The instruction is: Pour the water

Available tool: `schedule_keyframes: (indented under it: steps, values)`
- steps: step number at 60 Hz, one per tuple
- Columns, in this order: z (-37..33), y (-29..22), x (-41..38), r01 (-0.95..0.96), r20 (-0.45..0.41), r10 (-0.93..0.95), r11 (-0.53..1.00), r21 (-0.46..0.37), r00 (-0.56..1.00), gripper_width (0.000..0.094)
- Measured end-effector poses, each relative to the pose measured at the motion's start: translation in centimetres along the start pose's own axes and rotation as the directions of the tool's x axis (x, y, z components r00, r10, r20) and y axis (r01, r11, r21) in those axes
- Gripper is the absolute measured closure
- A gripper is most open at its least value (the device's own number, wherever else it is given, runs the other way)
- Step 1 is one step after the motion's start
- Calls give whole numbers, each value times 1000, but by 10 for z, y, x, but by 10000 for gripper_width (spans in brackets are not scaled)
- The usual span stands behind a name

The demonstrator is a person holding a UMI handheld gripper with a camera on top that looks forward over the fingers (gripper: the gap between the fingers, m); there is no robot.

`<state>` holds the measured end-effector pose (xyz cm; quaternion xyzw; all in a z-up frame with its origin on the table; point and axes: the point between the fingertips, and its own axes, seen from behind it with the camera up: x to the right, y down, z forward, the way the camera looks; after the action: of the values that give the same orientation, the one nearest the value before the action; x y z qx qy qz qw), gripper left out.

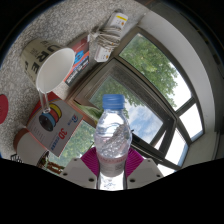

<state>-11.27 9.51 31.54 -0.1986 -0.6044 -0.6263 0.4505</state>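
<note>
A clear plastic water bottle [112,135] with a blue cap [113,101] stands between my fingers. My gripper [112,160] is shut on it, with both magenta pads [91,161] pressed against its lower body. The cap is on. A white cup [56,70] stands on the speckled table [25,45] beyond the bottle and to the left, apart from it. The whole scene appears tilted, so the table runs along the left side.
A carton-like package [106,42] lies beyond the cup near a window [150,75] with trees outside. A colourful box [50,124] sits left of the bottle, close to my fingers. A red object [3,106] lies at the far left.
</note>
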Motion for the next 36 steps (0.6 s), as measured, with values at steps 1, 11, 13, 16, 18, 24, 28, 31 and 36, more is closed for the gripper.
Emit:
schedule_keyframes:
  steps: [1, 11, 13, 16, 18, 24, 28, 31, 36]
  values:
    - [-1, 7, 7, -62, -9, 62, 998, -19, 998, 644]
    - [-29, 89, 65, -772, -177, 752, 617, -151, 635, 643]
    - [-36, 102, 63, -871, -208, 846, 466, -156, 490, 641]
    - [-42, 110, 53, -963, -231, 939, 225, -148, 255, 642]
    - [-47, 110, 45, -986, -239, 965, 72, -147, 106, 644]
    - [-54, 105, -6, -939, -237, 935, -305, -157, -264, 642]
    - [-62, 88, -48, -889, -248, 897, -416, -192, -367, 643]
    - [-65, 73, -84, -852, -235, 880, -465, -240, -414, 642]
    - [-71, 30, -135, -809, -218, 859, -510, -294, -462, 642]
